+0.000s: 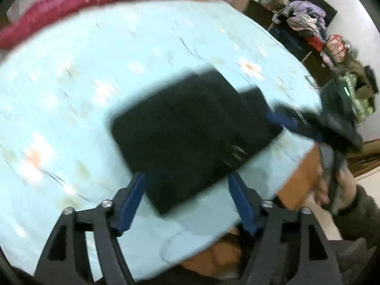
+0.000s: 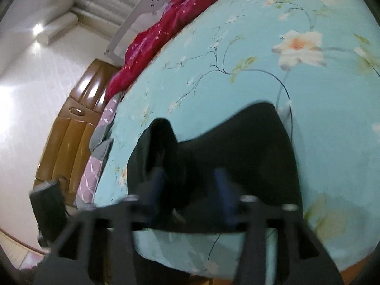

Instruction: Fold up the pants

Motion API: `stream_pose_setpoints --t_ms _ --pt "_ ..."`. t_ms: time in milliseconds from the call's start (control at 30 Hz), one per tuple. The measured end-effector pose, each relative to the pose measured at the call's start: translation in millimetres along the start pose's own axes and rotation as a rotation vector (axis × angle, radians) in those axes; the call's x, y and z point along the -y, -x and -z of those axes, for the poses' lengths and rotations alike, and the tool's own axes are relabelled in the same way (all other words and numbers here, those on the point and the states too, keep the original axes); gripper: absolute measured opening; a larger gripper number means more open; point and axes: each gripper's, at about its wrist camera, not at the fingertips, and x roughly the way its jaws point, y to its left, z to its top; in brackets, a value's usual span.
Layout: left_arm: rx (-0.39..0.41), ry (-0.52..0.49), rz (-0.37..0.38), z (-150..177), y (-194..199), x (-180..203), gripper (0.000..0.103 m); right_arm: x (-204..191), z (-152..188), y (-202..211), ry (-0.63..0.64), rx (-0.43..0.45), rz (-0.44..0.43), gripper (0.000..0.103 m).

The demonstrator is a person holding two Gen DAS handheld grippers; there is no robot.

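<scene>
One pair of black pants [image 1: 190, 133], folded into a compact rectangle, flat on the light-blue floral bedsheet [image 1: 95, 71], close to the sheet's near corner. Judged nearly done: only tidying or a last fold left.

Left gripper [image 1: 187, 201] hovering just short of the bundle's near edge, blue fingers [image 1: 133, 204] spread wide, nothing between them: released. Right gripper [image 2: 192, 190] over the same bundle from the other side, blurred, jaws apart, black cloth behind and below them but no pad visibly pressing: released too, as far as the blur allows. In the left view, right gripper at the bundle's far right edge, held by a hand [image 1: 332, 185] in a dark sleeve.

Risks, as judgement:
- Top layer springing open, caused by loose cloth with nothing holding it; one raised lobe [image 2: 161, 137] already visible at the bundle's left end.
- Bundle dragged toward the sheet's corner and off the bed, caused by a finger snagging the edge.
- Sheet pinched along with the pants, caused by a low approach.

Count: one pants bundle, two grippers, one red blanket [image 2: 166, 35] along the sheet's far side, one clothes heap [image 1: 308, 21] beyond the sheet.
</scene>
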Motion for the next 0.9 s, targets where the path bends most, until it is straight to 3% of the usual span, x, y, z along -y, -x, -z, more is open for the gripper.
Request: stream_pose_setpoints --t_ms 133,233,300,367,533,667,733,767,800,900 --pt "-0.013 -0.012 -0.003 -52 -10 -27 0.080 -16 20 -14 0.010 0.006 -0.044 0.072" --pt "-0.097 0.013 0.071 -87 -42 -41 0.080 -31 25 -37 0.068 -0.024 0.026 0.072" --pt "-0.156 0.014 0.169 -110 -67 -46 0.080 -37 27 -45 0.098 -0.023 0.083 0.072" --pt "-0.173 -0.011 0.214 -127 -77 -44 0.080 -37 27 -48 0.087 -0.019 0.098 0.072" --pt "-0.233 -0.152 0.250 -144 -106 -38 0.080 -28 29 -45 0.044 0.013 0.078 0.072" --pt "-0.303 -0.249 0.281 -131 -130 -28 0.080 -25 33 -50 0.039 0.033 0.045 0.072" --pt "-0.312 -0.266 0.303 -122 -136 -24 0.068 -27 33 -54 0.035 0.027 0.007 0.069" --pt "-0.310 -0.276 0.290 -117 -139 -22 0.056 -30 33 -57 0.044 0.022 0.000 0.054" --pt "-0.304 -0.284 0.267 -114 -138 -21 0.045 -33 32 -61 0.055 0.008 -0.003 0.047" --pt "-0.268 -0.281 0.247 -111 -122 -22 0.027 -33 28 -71 0.026 -0.040 -0.014 0.040"
